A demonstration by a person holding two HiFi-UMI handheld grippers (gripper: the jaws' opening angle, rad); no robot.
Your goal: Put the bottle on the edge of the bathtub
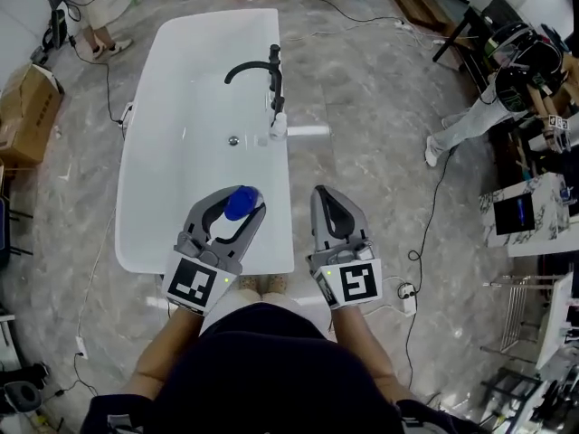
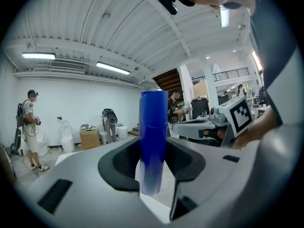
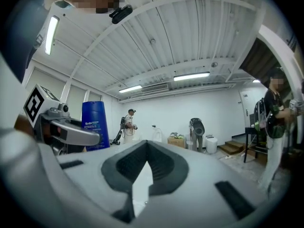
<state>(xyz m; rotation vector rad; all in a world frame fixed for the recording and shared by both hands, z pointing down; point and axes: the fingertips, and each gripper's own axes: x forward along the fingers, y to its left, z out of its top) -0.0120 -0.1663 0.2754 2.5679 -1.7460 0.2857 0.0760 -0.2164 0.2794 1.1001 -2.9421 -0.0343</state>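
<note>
No legible text anywhere; only tiny, unreadable white print on the blue bottle point(image 3: 93, 125)

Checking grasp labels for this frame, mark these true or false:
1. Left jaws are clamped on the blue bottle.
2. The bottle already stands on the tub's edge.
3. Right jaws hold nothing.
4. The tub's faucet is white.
1. True. The left gripper has its jaws closed on the upright blue bottle.
2. False. The bottle is in the left gripper's jaws, over the near end of the bathtub, not set down on the rim.
3. True. The right gripper has its jaws together with nothing between them.
4. False. The faucet is black; the bathtub is white.
</note>
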